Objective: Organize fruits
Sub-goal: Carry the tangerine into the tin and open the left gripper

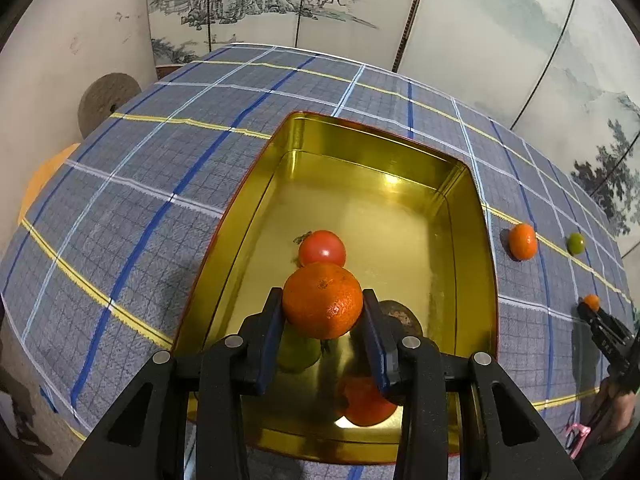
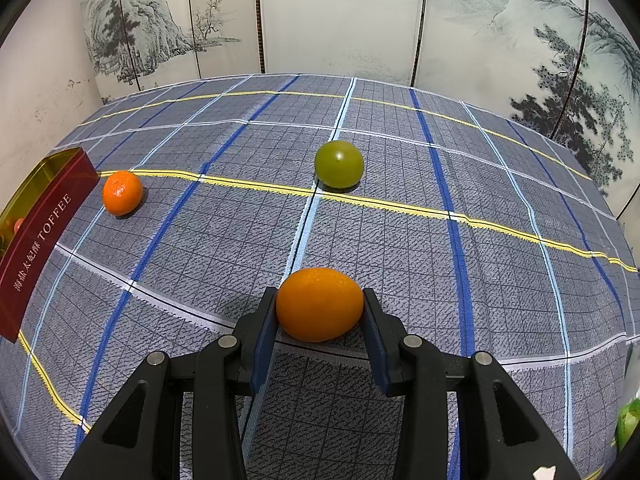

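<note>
A: What are the left gripper [image 1: 322, 304] fingers doing?

B: They're spread about a fruit's width and clamped on a mandarin [image 1: 322, 300], one blue pad on each side, held above the gold tin [image 1: 476, 240]. Inside the tin lie a red tomato [image 1: 322, 248], just beyond the mandarin, a green fruit [image 1: 298, 354] and a brown one [image 1: 402, 316] under the fingers, and another red-orange fruit [image 1: 366, 402] near the front wall.

A: And the right gripper [image 2: 320, 306]?

B: Much the same gap, pads pressed against a smooth orange kumquat [image 2: 320, 304], low over the checked tablecloth [image 2: 400, 240]; whether it touches the cloth I can't tell. Farther out, a green fruit [image 2: 339, 163] sits on the cloth ahead, a second mandarin [image 2: 122, 193] lies left near the tin's red wall [image 2: 40, 248].
</note>
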### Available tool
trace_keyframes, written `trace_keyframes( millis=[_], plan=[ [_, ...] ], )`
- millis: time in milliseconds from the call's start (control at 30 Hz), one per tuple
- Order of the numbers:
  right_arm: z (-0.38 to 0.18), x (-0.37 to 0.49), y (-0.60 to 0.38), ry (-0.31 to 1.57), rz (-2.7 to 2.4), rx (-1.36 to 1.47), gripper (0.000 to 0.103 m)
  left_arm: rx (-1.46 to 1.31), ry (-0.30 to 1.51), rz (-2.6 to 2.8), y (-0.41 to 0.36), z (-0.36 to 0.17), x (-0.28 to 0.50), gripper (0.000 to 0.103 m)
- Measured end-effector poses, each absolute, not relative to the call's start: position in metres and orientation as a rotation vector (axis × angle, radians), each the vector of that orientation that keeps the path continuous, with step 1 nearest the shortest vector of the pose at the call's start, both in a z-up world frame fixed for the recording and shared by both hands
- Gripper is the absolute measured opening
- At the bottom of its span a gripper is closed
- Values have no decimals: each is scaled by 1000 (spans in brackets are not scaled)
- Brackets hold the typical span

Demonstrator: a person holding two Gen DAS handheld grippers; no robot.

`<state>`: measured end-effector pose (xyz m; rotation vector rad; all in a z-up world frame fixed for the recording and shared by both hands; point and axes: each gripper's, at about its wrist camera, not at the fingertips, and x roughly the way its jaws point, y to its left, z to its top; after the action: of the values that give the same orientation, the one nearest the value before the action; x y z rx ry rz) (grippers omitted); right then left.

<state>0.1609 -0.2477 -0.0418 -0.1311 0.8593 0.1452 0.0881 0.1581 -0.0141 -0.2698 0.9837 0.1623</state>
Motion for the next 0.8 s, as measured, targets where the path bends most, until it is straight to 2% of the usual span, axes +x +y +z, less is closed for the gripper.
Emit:
trace_keyframes(
  millis=[800],
  plan=[
    [-42, 161, -247, 858, 142, -135, 38, -228, 1021, 215, 173, -30, 92, 39]
  ],
)
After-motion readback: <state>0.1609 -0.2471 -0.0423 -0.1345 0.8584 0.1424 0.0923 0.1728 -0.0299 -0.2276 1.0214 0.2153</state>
